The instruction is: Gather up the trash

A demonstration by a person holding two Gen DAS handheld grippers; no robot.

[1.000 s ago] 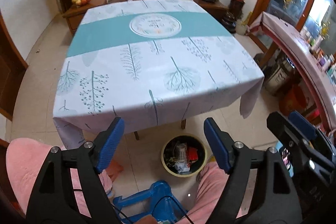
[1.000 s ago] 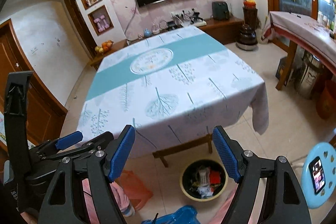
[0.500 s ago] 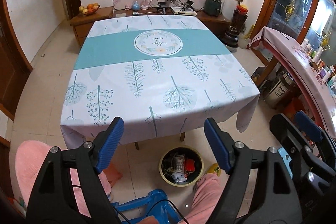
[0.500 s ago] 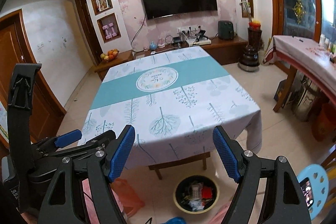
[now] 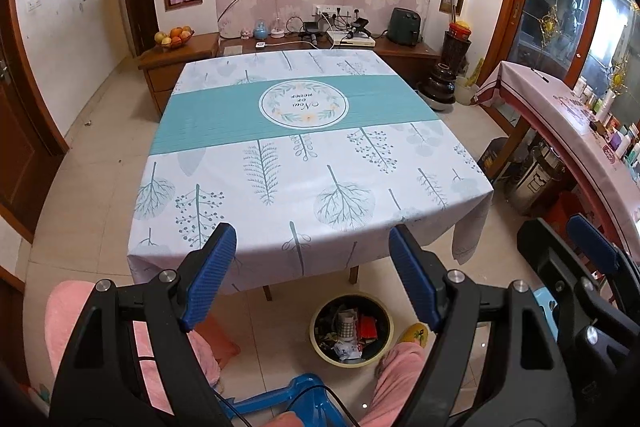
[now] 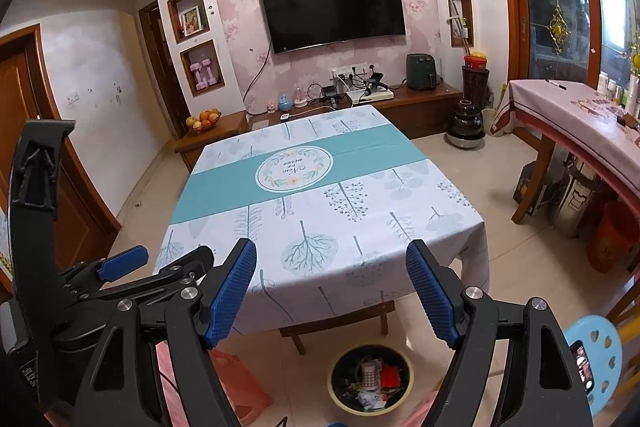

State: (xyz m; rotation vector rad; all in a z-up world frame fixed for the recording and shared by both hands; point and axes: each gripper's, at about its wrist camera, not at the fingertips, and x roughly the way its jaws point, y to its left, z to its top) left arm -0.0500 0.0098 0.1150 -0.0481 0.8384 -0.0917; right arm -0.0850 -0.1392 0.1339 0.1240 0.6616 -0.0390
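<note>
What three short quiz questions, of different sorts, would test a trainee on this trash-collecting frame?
1. True or false: the left gripper holds a piece of trash.
2. Where does the trash bin stand? A) on the table B) on the floor by the table's near edge C) on the TV cabinet
3. Fill in: the tablecloth has a teal band and a round ____ in its middle.

Key: 1 false, both it and the right gripper are open and empty; 2 B; 3 emblem.
</note>
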